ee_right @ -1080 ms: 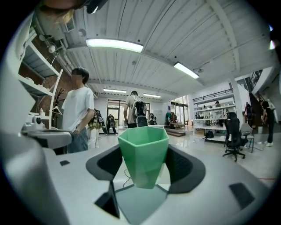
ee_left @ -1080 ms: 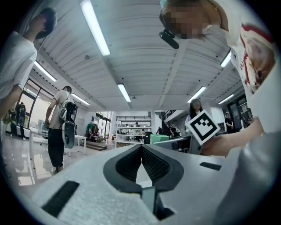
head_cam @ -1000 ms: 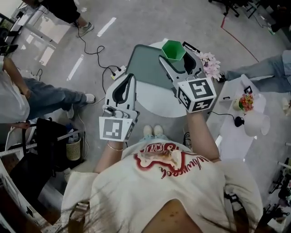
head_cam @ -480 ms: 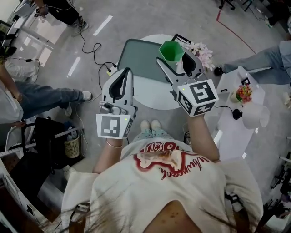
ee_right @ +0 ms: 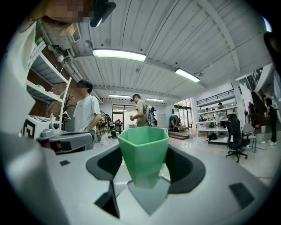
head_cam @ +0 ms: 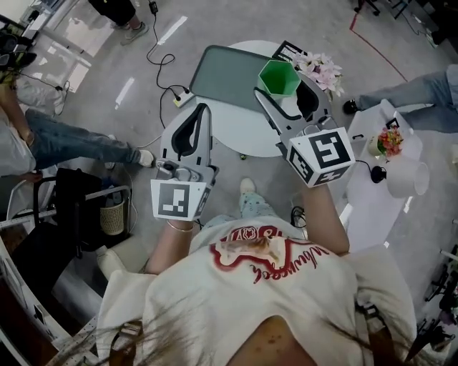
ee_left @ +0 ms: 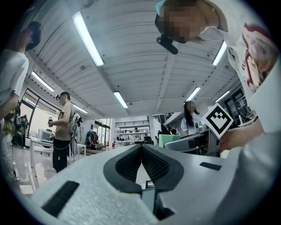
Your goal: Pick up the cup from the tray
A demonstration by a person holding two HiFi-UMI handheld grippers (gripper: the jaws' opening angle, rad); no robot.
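Right tongs (ee_right: 145,163) gripping faceted green cup (ee_right: 143,145), left tongs (ee_left: 141,151) pressed together

The cup (head_cam: 278,77) looks like green plastic, smooth and a bit dull. The right hand-held gripper (ee_right: 144,163) and the left hand-held gripper (ee_left: 141,148) have pale grey plastic shells that look a little grainy (like fine sand). The pads (ee_left: 129,165) inside the left one are dark, ribbed and look like rubber. The tray (head_cam: 225,71) is grey-green, smooth and not shiny. The round surface (head_cam: 243,136) is white and smooth. The floor (head_cam: 236,21) is grey, hard and a little glossy. The person's shirt (head_cam: 236,307) is soft cream cloth.
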